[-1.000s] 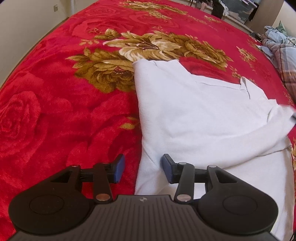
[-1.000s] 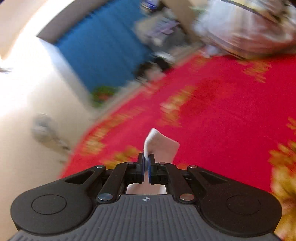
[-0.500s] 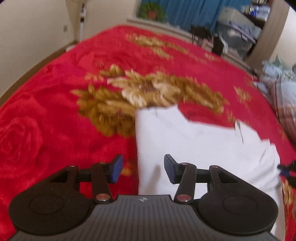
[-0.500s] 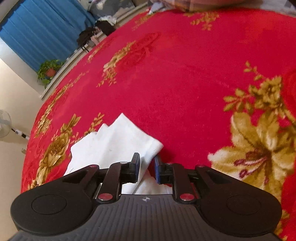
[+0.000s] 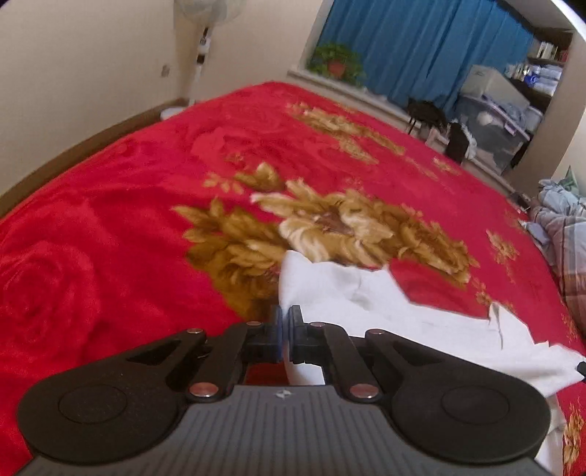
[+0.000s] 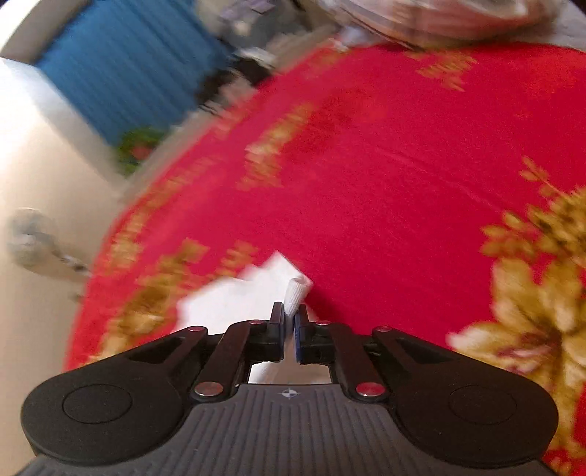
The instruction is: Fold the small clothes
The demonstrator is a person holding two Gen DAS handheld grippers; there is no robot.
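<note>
A white garment (image 5: pixel 384 311) lies partly folded on the red flowered blanket (image 5: pixel 110 219). My left gripper (image 5: pixel 285 318) is at the garment's left edge, its jaws closing tight with the white cloth pinched between the pads; more cloth shows beneath the fingers. In the blurred right wrist view, my right gripper (image 6: pixel 290 315) is closing on a rolled fold of the same garment (image 6: pixel 234 300), and a stub of cloth sticks out past its fingertips. The rest of the garment spreads to the left of that gripper on the blanket (image 6: pixel 384 183).
A heap of plaid and blue clothes (image 5: pixel 564 234) lies at the bed's right side. Beyond the bed stand a fan (image 5: pixel 201 22), a potted plant (image 5: pixel 335 62), blue curtains (image 5: pixel 421 47) and storage boxes (image 5: pixel 490 110). A wall runs along the left.
The left gripper went from wide open to shut on the garment's left edge, and its view tilted up. The right gripper parted slightly half a second ago and has shut on the cloth again.
</note>
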